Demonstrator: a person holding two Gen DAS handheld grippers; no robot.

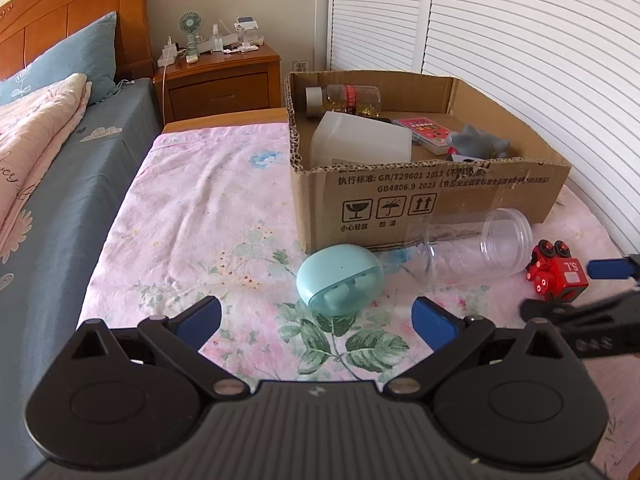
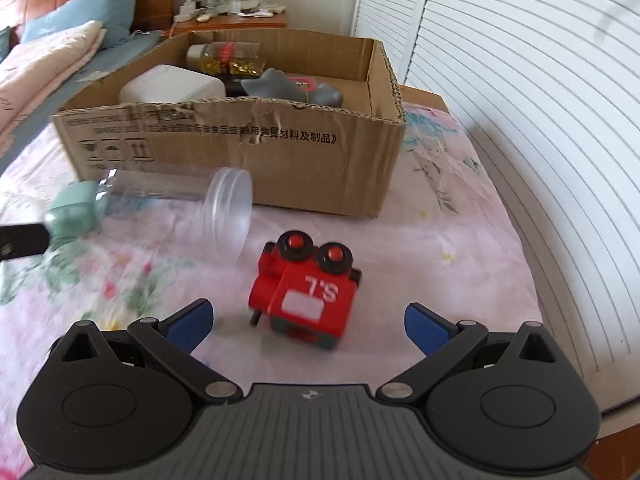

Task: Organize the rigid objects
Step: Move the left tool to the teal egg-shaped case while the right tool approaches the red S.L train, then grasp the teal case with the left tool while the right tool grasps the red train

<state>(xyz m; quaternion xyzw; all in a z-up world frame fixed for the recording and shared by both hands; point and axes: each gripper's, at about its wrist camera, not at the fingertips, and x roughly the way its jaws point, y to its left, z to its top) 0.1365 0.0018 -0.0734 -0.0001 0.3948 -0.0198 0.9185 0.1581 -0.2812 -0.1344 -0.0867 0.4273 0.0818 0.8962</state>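
A cardboard box [image 1: 400, 196] [image 2: 240, 148] stands on the floral sheet, holding a bottle, a white container, a pink card and a grey toy. In front of it lie a teal egg-shaped case [image 1: 339, 285] [image 2: 74, 212], a clear plastic jar [image 1: 472, 246] [image 2: 200, 204] on its side, and a red toy train [image 1: 556, 276] [image 2: 308, 296]. My left gripper [image 1: 316, 318] is open, just short of the teal case. My right gripper [image 2: 308, 322] is open with the toy train between its fingertips, apart from both. The right gripper's fingers [image 1: 608, 268] show in the left wrist view beside the train.
A bed with a blue sheet [image 1: 60, 208] and pink quilt lies to the left. A wooden nightstand [image 1: 220, 76] with a fan and small items stands behind. White louvred doors [image 1: 520, 40] [image 2: 540, 100] run along the right side, close to the sheet's edge.
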